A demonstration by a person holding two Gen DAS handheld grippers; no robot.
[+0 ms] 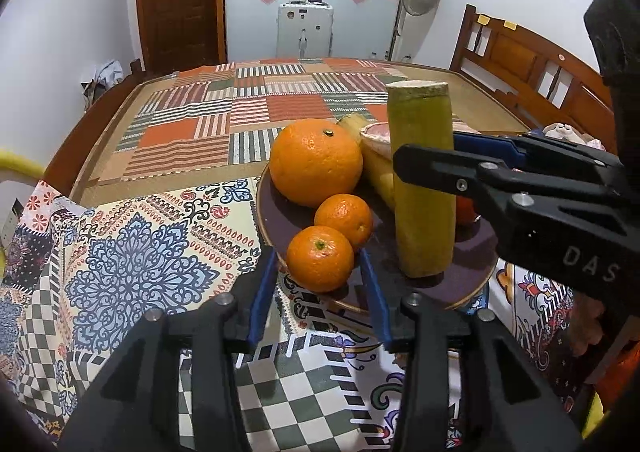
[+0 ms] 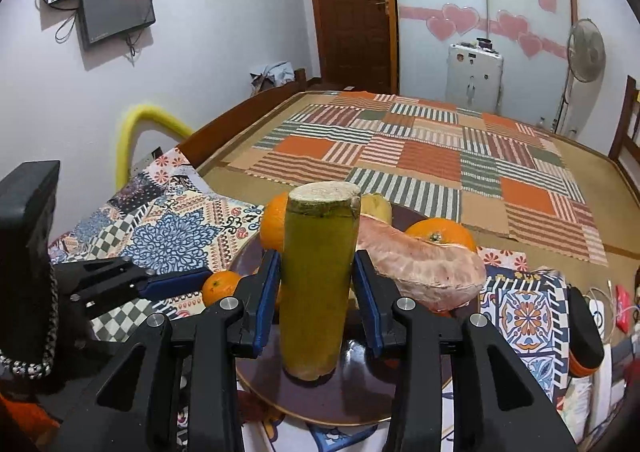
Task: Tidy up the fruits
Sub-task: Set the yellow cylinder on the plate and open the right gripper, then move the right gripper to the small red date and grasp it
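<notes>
Sugarcane piece (image 2: 318,284) upright on dark plate (image 2: 360,396), right gripper (image 2: 316,298) fingers spread either side of it with slight gaps, left gripper (image 1: 320,284) spread around the plate's nearest mandarin (image 1: 320,258), big orange (image 1: 315,161) behind.

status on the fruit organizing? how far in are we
Mostly gathered: the big orange, two small oranges and the peeled pomelo piece all sit on the dark plate. In hand: the right claw brackets the upright sugarcane piece standing on the plate, its pads apparently not pressing it. The left claw is open around the nearest small orange. Left: finish both placements, withdraw.
</notes>
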